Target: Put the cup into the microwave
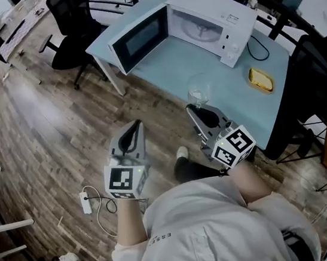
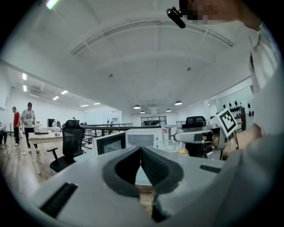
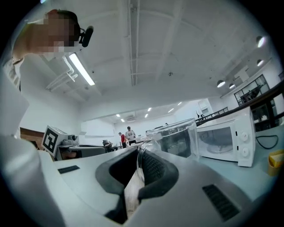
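A clear glass cup [image 1: 199, 89] hangs in the air near the front edge of the pale blue table [image 1: 217, 83], with my right gripper [image 1: 195, 109] shut on its rim or handle. In the right gripper view the cup [image 3: 177, 139] stands just past the jaws, which pinch its glass edge. The white microwave [image 1: 208, 21] sits at the back of the table with its door [image 1: 139, 40] swung open to the left; it shows as a microwave [image 3: 226, 137] beyond the cup. My left gripper [image 1: 136, 124] hovers over the floor, shut and holding nothing. Its jaws meet in the left gripper view [image 2: 141, 150].
A yellow sponge-like block [image 1: 261, 80] lies on the table right of the cup. A black cable [image 1: 257, 47] runs behind the microwave. Black office chairs [image 1: 73, 25] stand left of the table. A power strip [image 1: 85, 202] lies on the wooden floor. People stand far off.
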